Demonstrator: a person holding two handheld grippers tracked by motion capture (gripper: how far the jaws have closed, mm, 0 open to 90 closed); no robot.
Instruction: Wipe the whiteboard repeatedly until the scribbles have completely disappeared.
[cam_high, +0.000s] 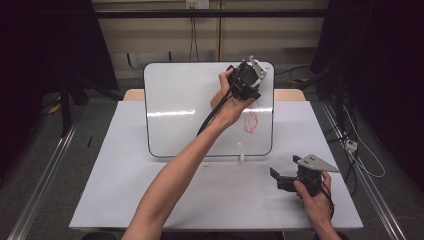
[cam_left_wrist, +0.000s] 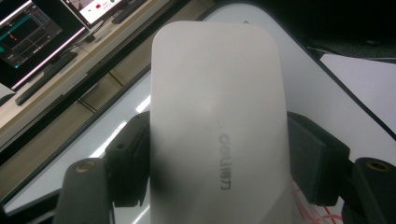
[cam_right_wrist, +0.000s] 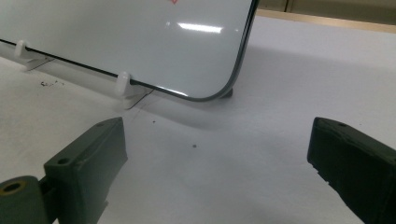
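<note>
Clamping a smooth white plastic whiteboard eraser (cam_left_wrist: 219, 135) between its pads, the left gripper (cam_high: 248, 80) holds it against the propped glossy whiteboard (cam_high: 185, 100), just above the red scribble (cam_high: 251, 121), apparently to wipe it; the right gripper (cam_high: 287, 176) rests open-jawed, empty, on the white table (cam_high: 115, 190).

left gripper (cam_high: 248, 80) raised, clamped, right gripper (cam_high: 282, 179) open, low

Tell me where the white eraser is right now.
The white eraser is clamped in the left gripper, at the whiteboard's upper right, above the red scribble.
</note>
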